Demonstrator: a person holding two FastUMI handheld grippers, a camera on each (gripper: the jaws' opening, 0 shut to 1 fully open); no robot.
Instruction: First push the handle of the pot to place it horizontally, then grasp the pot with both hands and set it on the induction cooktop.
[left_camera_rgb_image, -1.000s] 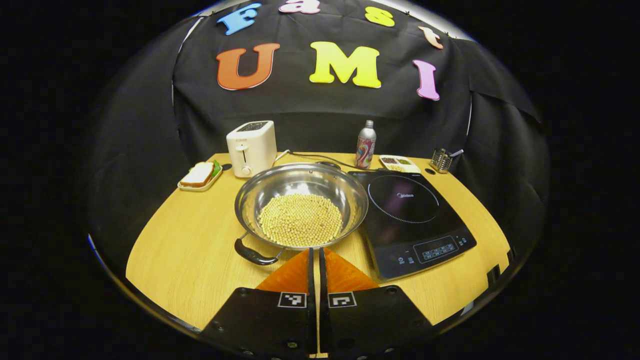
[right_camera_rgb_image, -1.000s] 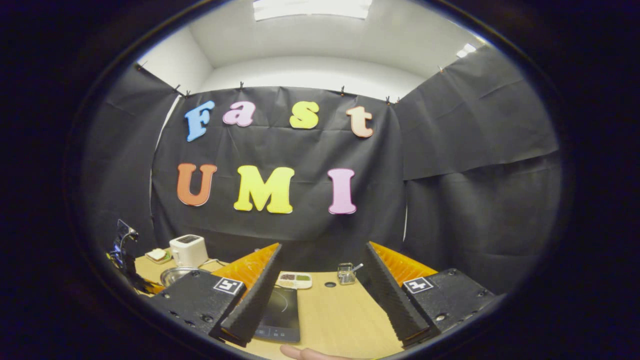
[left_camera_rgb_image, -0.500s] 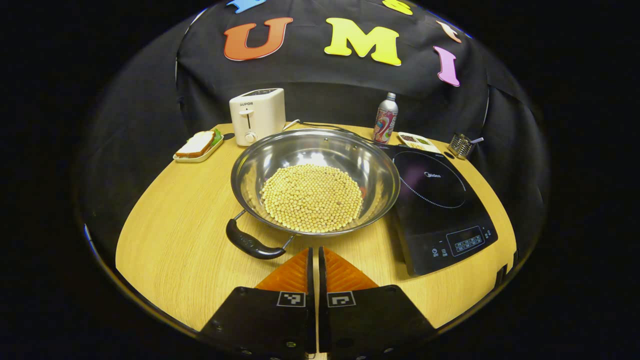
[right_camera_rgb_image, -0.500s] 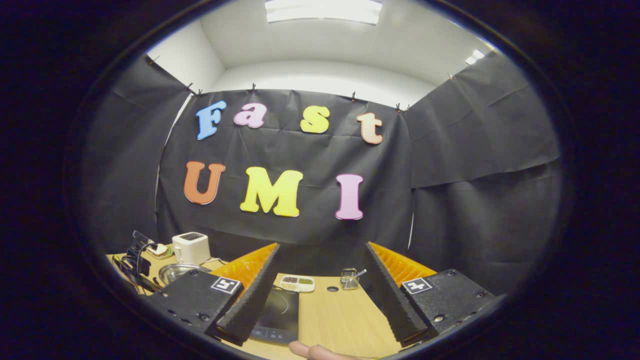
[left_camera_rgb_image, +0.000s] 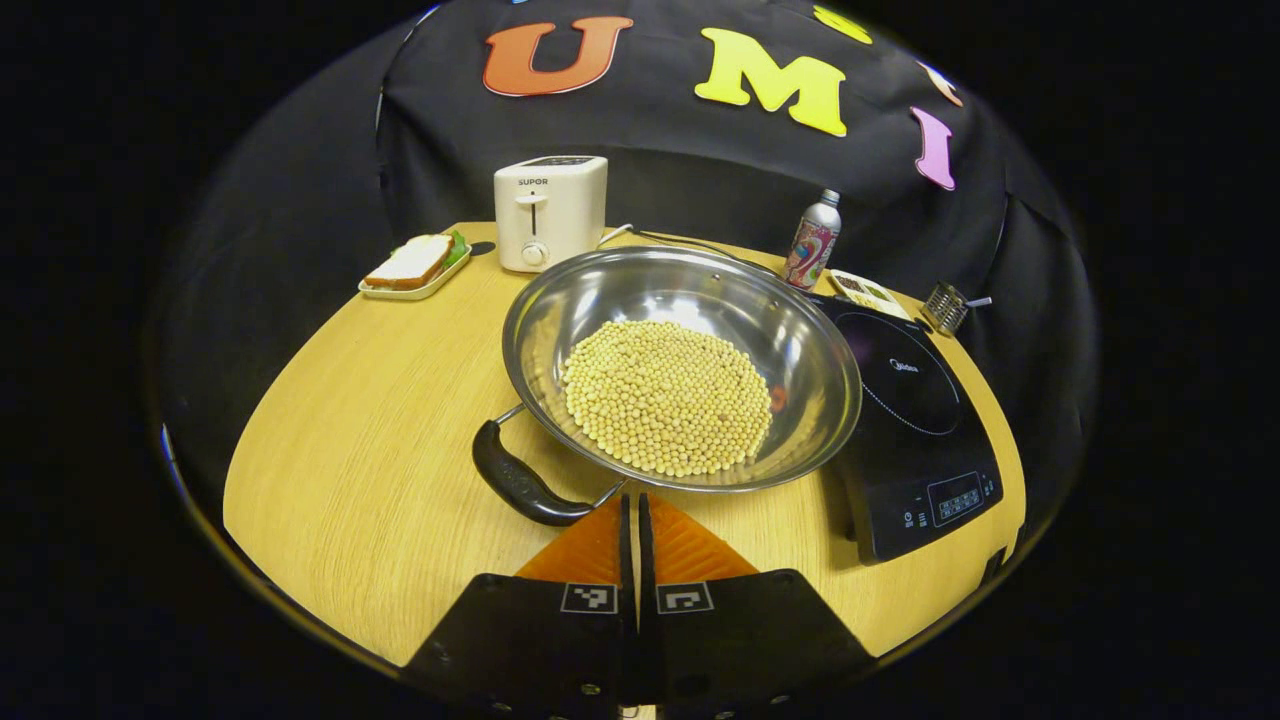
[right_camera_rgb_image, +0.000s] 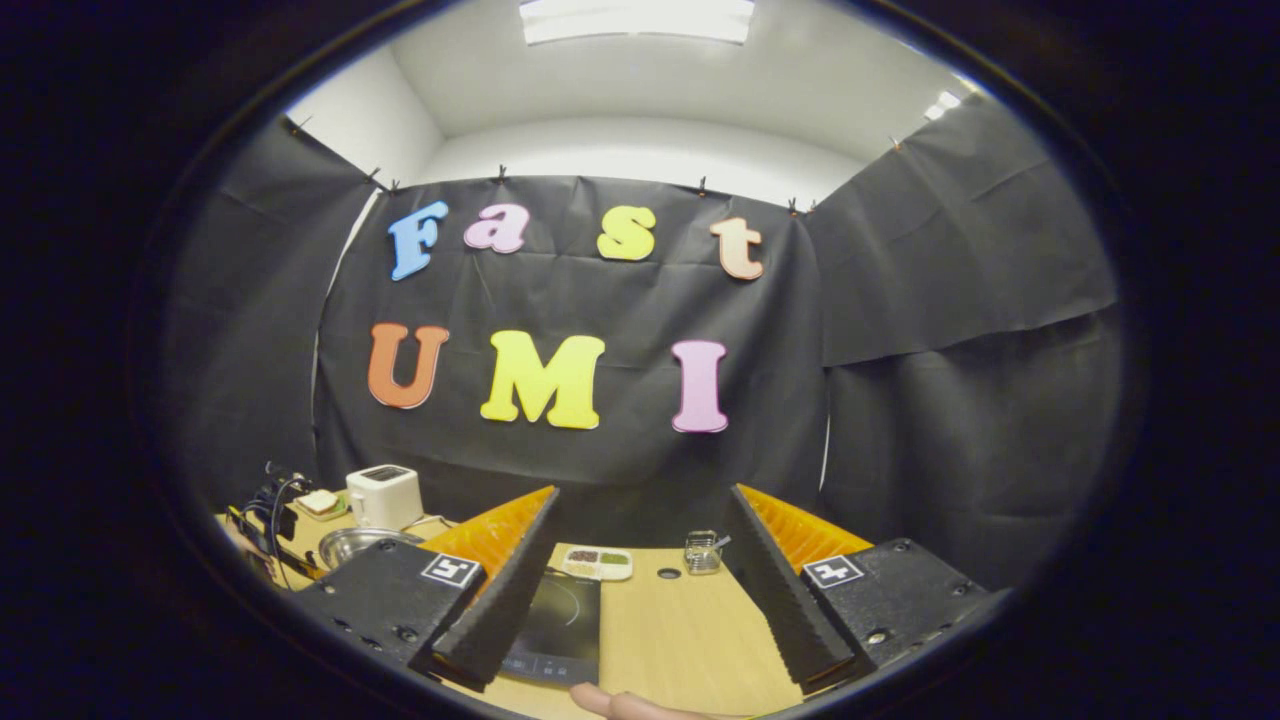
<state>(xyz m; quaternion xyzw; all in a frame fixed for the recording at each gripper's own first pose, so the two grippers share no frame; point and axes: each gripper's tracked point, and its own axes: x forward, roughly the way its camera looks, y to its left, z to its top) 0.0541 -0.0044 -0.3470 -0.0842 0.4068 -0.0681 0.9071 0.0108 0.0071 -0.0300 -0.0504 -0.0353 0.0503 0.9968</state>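
Closing in with our left gripper (left_camera_rgb_image: 630, 520) clenched, tips just beside the pot's near handle (left_camera_rgb_image: 522, 486), ready to push. The pot (left_camera_rgb_image: 682, 370) sits on the desk (left_camera_rgb_image: 350, 430), left of the induction cooktop (left_camera_rgb_image: 915, 420). Our right gripper (right_camera_rgb_image: 640, 570) waits spread wide, holding nothing.

Left claw (left_camera_rgb_image: 630, 500) closed, right claw (right_camera_rgb_image: 640, 500) spread.

A steel pot (left_camera_rgb_image: 690, 300) filled with pale beans (left_camera_rgb_image: 667, 396) is seen on a wooden table (left_camera_rgb_image: 370, 420). Its black handle (left_camera_rgb_image: 520, 487) is angled toward the near left. The left gripper (left_camera_rgb_image: 630, 505), fingers pressed together, is held just beside the handle. An induction cooktop (left_camera_rgb_image: 920, 420) lies right; a toaster (left_camera_rgb_image: 550, 210) stands far.
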